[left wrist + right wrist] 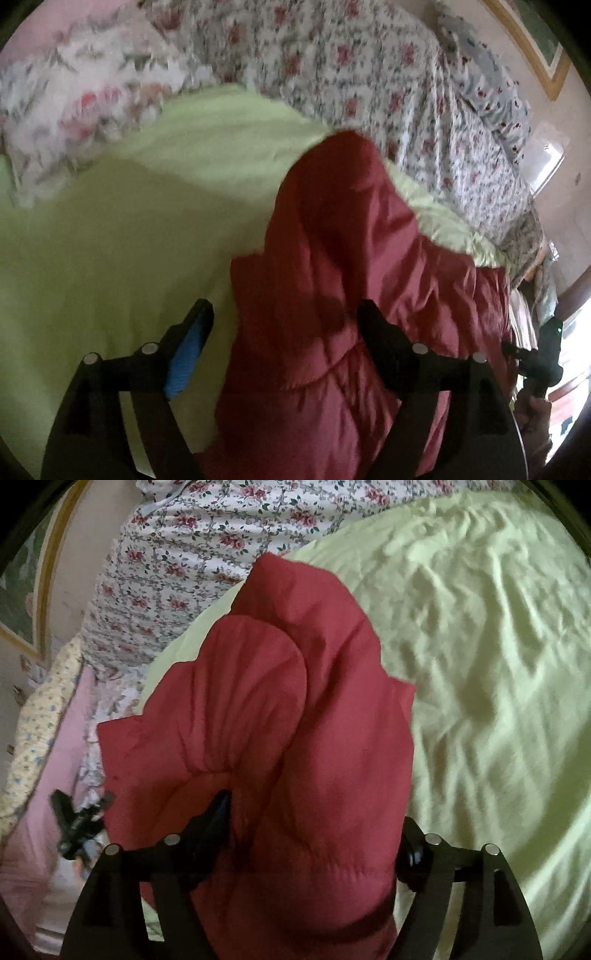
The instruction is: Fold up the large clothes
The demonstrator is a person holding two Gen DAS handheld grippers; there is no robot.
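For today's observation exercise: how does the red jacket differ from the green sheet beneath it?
The red jacket is puffy and bunched into thick folds; the green sheet lies spread flat with only shallow wrinkles. The jacket shows stitched quilting seams; the sheet shows none. The jacket sits between the fingers of the right gripper; the sheet is not gripped. Both are plain, single-coloured fabric on the bed.

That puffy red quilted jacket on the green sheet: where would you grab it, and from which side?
Judging by its pose, grip the red quilted jacket at its near hem, where the stitched edge bunches into a firm ridge. Come from the near side, low over the pale green sheet, so the fingers straddle that edge, not the slippery puffed middle.
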